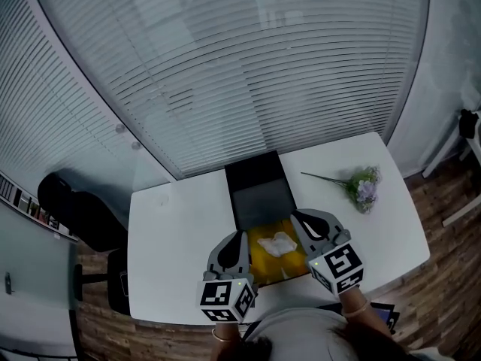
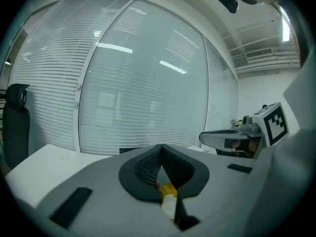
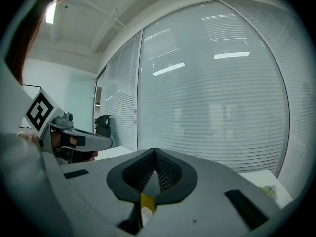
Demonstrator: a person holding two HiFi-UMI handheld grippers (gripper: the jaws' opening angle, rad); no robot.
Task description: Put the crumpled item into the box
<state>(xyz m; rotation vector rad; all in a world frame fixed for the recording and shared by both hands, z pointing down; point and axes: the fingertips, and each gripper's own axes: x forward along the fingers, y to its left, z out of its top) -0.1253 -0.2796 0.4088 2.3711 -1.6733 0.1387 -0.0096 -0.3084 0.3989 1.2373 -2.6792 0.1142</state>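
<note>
On the white table stands an open black box (image 1: pixel 255 190); its near half is lined in yellow. A white crumpled item (image 1: pixel 278 243) lies on the yellow lining inside the box. My left gripper (image 1: pixel 241 236) hovers at the box's left side, shut and holding nothing. My right gripper (image 1: pixel 297 216) hovers at the box's right side, also shut and holding nothing. In the left gripper view the jaws meet at their tips (image 2: pixel 161 146), with yellow and white showing below them. In the right gripper view the jaws (image 3: pixel 156 151) also meet, with a strip of yellow beneath.
A sprig of artificial flowers (image 1: pixel 359 186) lies on the table (image 1: pixel 173 232) to the right of the box. A black office chair (image 1: pixel 79 216) stands at the table's left. Window blinds run along the far side.
</note>
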